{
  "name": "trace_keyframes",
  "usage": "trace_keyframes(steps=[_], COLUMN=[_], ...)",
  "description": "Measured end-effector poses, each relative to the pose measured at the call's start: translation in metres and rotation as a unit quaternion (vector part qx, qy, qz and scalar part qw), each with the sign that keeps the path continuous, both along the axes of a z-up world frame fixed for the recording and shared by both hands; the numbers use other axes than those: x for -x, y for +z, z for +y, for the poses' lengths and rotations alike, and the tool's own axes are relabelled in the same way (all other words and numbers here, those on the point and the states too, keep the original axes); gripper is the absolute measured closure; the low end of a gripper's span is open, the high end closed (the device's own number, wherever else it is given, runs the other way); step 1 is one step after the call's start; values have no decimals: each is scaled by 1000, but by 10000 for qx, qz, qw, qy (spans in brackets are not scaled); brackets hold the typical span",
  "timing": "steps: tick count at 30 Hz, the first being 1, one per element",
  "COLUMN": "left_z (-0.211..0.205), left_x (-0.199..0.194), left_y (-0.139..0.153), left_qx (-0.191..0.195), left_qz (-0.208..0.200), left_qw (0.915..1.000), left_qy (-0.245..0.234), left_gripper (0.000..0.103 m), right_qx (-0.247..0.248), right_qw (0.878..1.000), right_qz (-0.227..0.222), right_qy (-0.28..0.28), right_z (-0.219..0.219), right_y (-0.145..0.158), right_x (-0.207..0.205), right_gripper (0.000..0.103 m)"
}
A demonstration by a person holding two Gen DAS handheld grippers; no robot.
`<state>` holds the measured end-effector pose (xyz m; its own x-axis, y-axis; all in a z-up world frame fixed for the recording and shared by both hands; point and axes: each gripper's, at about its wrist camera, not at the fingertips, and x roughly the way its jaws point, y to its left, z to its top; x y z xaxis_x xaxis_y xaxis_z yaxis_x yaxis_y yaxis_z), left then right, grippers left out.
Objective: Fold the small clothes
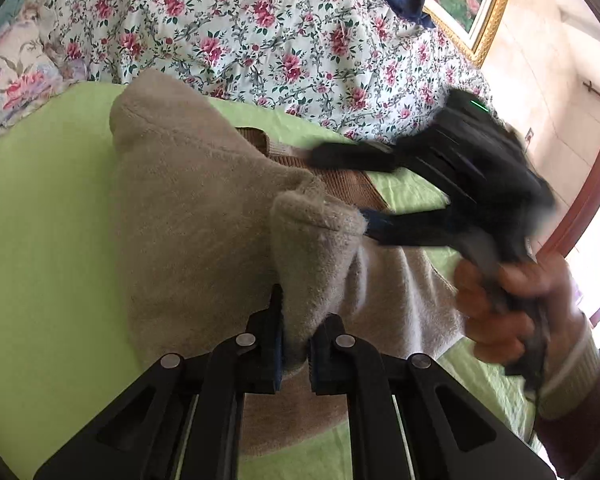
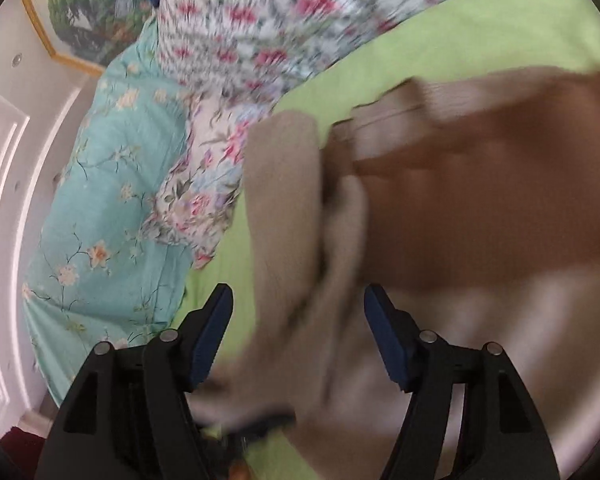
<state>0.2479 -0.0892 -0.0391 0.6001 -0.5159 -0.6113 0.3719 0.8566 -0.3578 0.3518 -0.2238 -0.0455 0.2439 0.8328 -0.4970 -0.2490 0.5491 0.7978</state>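
On the green bed sheet (image 1: 40, 208) lies a beige fleece garment (image 1: 188, 200), partly raised. The left tongs (image 1: 296, 344) pinch a fold of it. The right tongs (image 2: 298, 320) stand spread, blurred, fleece between them untouched, held by a hand (image 1: 496, 308).

Left gripper (image 1: 296, 344) clamping beige garment (image 1: 204, 200), green sheet (image 1: 48, 208)

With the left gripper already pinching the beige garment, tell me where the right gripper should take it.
Probably the raised folded corner of the beige garment, coming from the right gripper's side. That lip stands off the green sheet, so open jaws can straddle it; the left gripper holds the near edge.
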Motion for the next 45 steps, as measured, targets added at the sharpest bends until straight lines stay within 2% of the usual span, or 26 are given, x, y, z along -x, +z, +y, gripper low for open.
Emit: trace_keyframes(steps=[2,3,4,5,10,13,16,18,21,25,29,31,33,35,36,38,39,40,42,44,45], left_z=[-1,-1,-2,-2,-4,-19,-55,-78,-117,-150,-160,-160,-162,-163,-163,-159,-156,-154,-141,-128,-119], left_x=[-1,-1,-1,0,3,10,16,14,10,6,4,3,-2,-6,-7,-4,-1,1,13,23,26], left_y=[0,0,0,1,9,25,39,39,23,-3,-12,-12,-18,-28,-31,-31,-29,-26,-18,-9,-5], left_qx=[-33,-36,-38,-60,-40,68,185,260,229,45,-64,-33,-49,-116,-123,-69,-52,-45,-24,31,55], left_qz=[-15,-16,-17,-28,-69,-223,-369,-335,-154,122,219,209,319,514,597,700,702,694,646,599,595], left_qw=[10000,10000,10000,9999,9998,9987,9954,9929,9897,9863,9859,9861,9860,9852,9847,9836,9832,9831,9844,9859,9870], left_qy=[-36,-51,-64,-85,-189,-463,-868,-1110,-1405,-1646,-1655,-1651,-1639,-1630,-1631,-1663,-1682,-1696,-1637,-1563,-1493], left_gripper=[95,95,95,95,95,95,95,94,94,94,94,94,90,90,89,82,74,61,45,36,30], right_qx=[99,243,381,369,314,352,609,673,912,1212,1401,1564,1773,1875,1932,2023,2088,2098,1954,1783,1704], right_qw=[9999,9996,9991,9991,9975,9944,9894,9864,9823,9802,9768,9751,9709,9667,9628,9557,9517,9500,9513,9556,9577], right_qz=[14,-19,-62,-74,-630,-861,-963,-853,-635,-465,-846,-752,-695,-685,-688,-746,-748,-738,-696,-597,-540], right_qy=[106,130,190,212,-104,-509,-900,-1235,-1505,-1498,-1380,-1381,-1450,-1599,-1760,-2004,-2122,-2193,-2282,-2268,-2256], right_z=[18,27,34,36,2,-46,-93,-127,-156,-162,-160,-160,-161,-165,-170,-179,-184,-188,-197,-202,-203], right_y=[-5,-7,-7,-5,30,50,55,46,25,4,9,0,-8,-10,-8,-4,-1,1,5,3,2], right_x=[-19,-26,-31,-32,-6,17,36,47,56,57,55,53,54,59,64,73,77,81,88,93,94], right_gripper=[35,41,71,84,86,86,86,86,86,86,86,85,81,65,62,59,58,55,49,38,36])
